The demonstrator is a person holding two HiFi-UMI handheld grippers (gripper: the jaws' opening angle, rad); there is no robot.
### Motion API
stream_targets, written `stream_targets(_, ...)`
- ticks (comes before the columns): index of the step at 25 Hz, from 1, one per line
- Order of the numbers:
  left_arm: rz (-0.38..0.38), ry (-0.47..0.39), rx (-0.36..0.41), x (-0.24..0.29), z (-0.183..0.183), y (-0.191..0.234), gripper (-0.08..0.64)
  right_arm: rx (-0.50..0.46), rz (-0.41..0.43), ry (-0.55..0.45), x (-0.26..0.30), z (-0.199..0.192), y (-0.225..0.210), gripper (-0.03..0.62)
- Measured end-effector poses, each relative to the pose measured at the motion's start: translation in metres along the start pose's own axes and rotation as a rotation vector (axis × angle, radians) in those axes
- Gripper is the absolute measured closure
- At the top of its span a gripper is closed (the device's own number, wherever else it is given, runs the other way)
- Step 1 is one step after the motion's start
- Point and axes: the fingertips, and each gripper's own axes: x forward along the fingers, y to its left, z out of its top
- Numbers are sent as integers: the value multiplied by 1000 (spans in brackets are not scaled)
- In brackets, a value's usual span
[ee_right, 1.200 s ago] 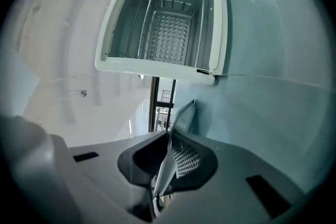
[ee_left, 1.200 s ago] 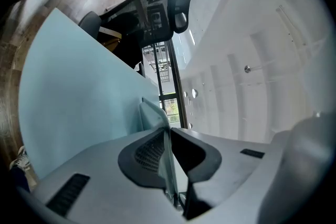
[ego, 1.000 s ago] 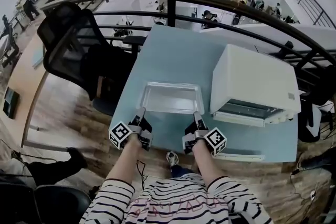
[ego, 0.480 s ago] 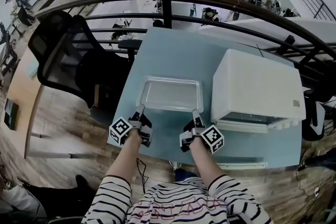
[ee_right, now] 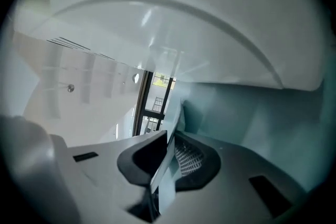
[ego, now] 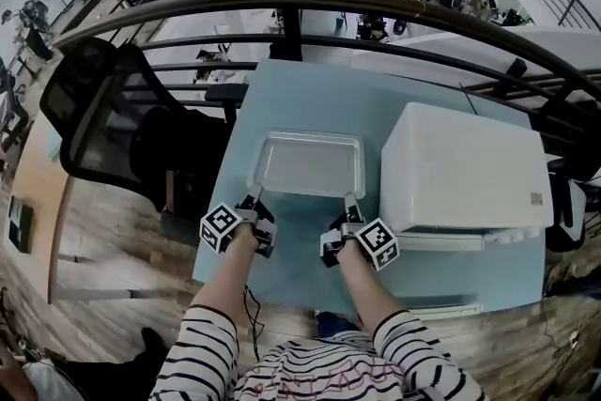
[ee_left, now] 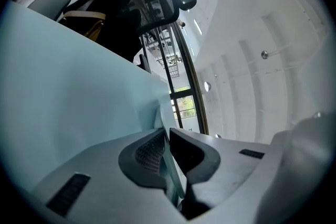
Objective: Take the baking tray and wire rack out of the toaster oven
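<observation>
Both grippers have carried the tray [ego: 310, 162] farther out across the desk [ego: 310, 89], away from the person and off to the left of the oven [ego: 460, 169]; a second ago it sat nearer the desk's front edge.

The left hand-held gripper [ego: 254, 202] and the right hand-held gripper [ego: 350, 204] each pinch the tray's near rim, one just inside each near corner. In both gripper views the jaws are nearly together, with only the thin metal lip running up between the ribbed pads. A hold at two spread points on the same edge keeps a wide, shallow pan from twisting or dipping at one corner, which a single pinch in the middle would not prevent. The rim is the only part thin enough for the jaws to close over, so that is likely why the grip is there.

The tray looks level and sits low over the desk; whether its base already touches, I cannot tell. It is clear of the oven, with a strip of bare desk between them, which I judge leaves room to reach the oven's front again. The tray part of the task seems nearly done, with only the set-down and release left. The rack does not show, and the oven's front cannot be made out from the head view, so I take it to be still inside.
</observation>
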Motion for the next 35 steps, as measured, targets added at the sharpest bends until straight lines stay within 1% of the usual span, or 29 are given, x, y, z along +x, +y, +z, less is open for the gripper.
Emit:
stream_targets(6, 29, 25, 23, 30, 7, 3, 520, 2, -27, -26, 24, 6, -5, 551)
stream_targets(10, 64, 35, 47, 44, 14, 4, 520, 4, -49, -48, 36, 5, -8, 549)
stream_targets(15, 105, 60, 52, 56, 11, 6, 506, -7, -108, -67, 43, 8, -16, 545)
stream_targets(16, 105, 61, 58, 57, 10, 6, 479, -12, -127, -63, 43, 8, -19, 541)
stream_targets(18, 109, 67, 85, 60, 9, 4, 395, -23, -158, -56, 43, 6, -21, 537)
stream_targets(20, 126, 79, 123, 60, 8, 1, 356, -42, -176, -47, 43, 5, -20, 522)
stream_targets(21, 145, 84, 139, 59, 7, 1, 330, -59, -190, -35, 42, 4, -19, 492)
stream_targets(23, 201, 86, 171, 57, 6, 4, 263, -109, -239, 3, 40, 1, -21, 395)
stream_targets(24, 227, 82, 193, 55, 8, 6, 249, -136, -263, 24, 39, -1, -21, 367)
stream_targets(26, 250, 80, 237, 52, 11, 5, 238, -174, -287, 52, 36, -4, -21, 367)
stream_targets(28, 251, 90, 276, 48, 12, 2, 235, -186, -287, 63, 33, -4, -19, 367)
stream_targets(31, 247, 107, 337, 40, 10, -3, 230, -190, -268, 73, 25, -5, -15, 367)
stream_targets(35, 211, 112, 373, 22, 2, -10, 230, -239, -228, 84, 8, -8, -6, 367)
